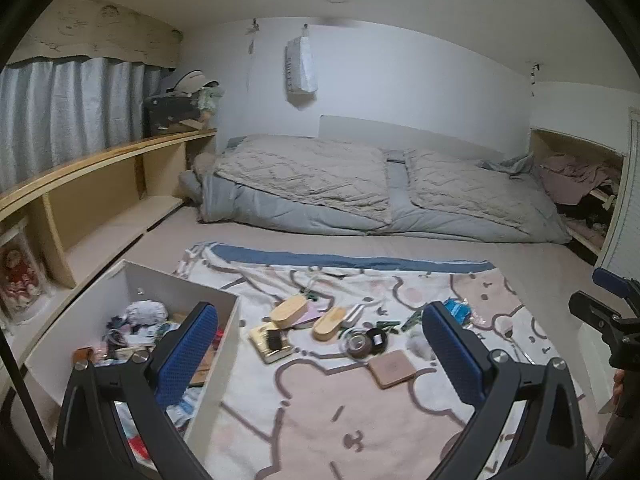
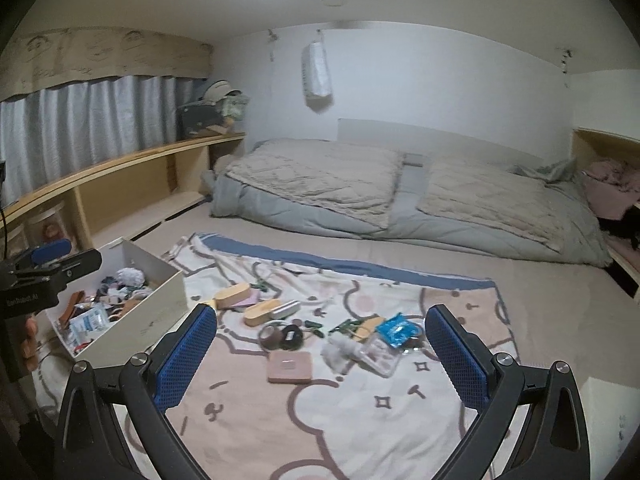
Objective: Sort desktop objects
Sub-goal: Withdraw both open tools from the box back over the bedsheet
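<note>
blanket [image 2: 360, 420] with a cartoon bear print covers the near part of the bed, its blue edge running left to right at the far side, and the loose things lie scattered across its middle. one white box [image 1: 224, 344] stands at the blanket's left edge, open at the top and already crowded with small items – cloth, packets, bits i cannot name.

on the blanket, going down in size: two oblong wooden cases [image 2: 234, 295] side by side near the box, long axes running roughly left to right and tilted a little; one square pink pad [image 2: 290, 367] lying flat nearest the camera; one white oblong case [image 2: 286, 309] just right of the wooden ones, same slant; one blue packet [image 2: 396, 330] far right, over a clear plastic packet [image 2: 378, 354]; one roll of brown tape [image 2: 270, 336] flat on its side, touching a small dark round thing [image 2: 292, 338]; a few green clips, too small to count surely.

left gripper [image 1: 320, 356] hangs above the box edge and blanket, blue-padded fingers spread wide, nothing between them. right gripper [image 2: 320, 354] hovers over the blanket's near middle – equally wide, empty, touching nothing.
</note>
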### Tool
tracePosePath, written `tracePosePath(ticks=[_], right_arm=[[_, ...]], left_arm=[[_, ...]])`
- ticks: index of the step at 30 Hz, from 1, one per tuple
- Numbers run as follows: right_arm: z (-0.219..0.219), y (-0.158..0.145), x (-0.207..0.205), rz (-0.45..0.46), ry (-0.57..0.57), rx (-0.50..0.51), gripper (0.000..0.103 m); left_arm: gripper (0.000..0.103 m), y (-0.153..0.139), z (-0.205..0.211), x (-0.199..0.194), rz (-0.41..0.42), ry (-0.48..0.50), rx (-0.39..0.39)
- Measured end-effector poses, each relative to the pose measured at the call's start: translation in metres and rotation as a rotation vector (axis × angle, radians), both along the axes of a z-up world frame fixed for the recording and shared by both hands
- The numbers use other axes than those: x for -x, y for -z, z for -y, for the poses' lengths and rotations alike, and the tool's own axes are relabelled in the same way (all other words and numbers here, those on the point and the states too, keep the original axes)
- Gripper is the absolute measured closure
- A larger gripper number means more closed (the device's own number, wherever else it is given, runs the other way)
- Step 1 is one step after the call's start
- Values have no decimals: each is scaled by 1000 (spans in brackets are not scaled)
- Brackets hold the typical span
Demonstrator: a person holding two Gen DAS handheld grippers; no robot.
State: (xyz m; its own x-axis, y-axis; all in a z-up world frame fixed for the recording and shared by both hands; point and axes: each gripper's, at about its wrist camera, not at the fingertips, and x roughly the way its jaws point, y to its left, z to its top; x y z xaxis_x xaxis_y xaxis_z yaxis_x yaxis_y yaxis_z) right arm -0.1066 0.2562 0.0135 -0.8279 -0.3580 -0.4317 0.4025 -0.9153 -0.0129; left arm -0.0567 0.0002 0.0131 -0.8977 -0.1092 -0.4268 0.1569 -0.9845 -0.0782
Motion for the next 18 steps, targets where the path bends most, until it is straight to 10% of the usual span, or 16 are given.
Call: tracePosePath(ticks=[18], right_arm=[[-35, 31, 41, 62, 122, 47, 0]], left_arm=[[0, 48, -35, 65, 57, 83, -50]])
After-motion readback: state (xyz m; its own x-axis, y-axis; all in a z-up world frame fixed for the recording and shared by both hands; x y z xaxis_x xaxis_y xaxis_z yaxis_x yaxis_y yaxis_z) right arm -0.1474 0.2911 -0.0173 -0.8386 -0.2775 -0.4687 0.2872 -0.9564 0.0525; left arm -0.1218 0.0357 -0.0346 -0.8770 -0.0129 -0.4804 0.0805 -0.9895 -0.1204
